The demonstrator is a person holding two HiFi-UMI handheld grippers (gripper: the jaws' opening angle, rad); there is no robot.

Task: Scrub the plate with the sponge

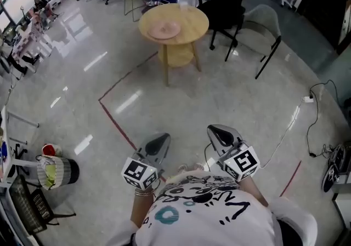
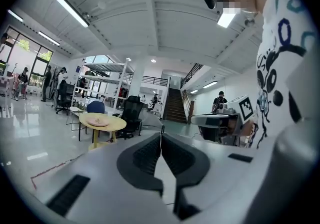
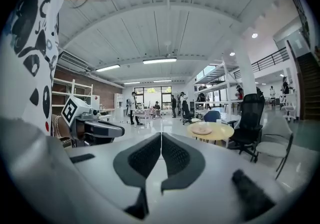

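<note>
L gripper (image 1: 158,142) & R gripper (image 1: 220,134), both grey w/ marker cubes, are clenched tight on nothing, side by side near the person's torso above the pale glossy floor (image 1: 82,86). Well ahead, the pink round plate (image 1: 164,30) sits on a round light-wood table (image 1: 192,17).

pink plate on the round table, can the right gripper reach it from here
Probably not: the plate sits on the round table across the floor, well beyond the right gripper, held shut near the person's body. Nothing blocks the walk over.
</note>
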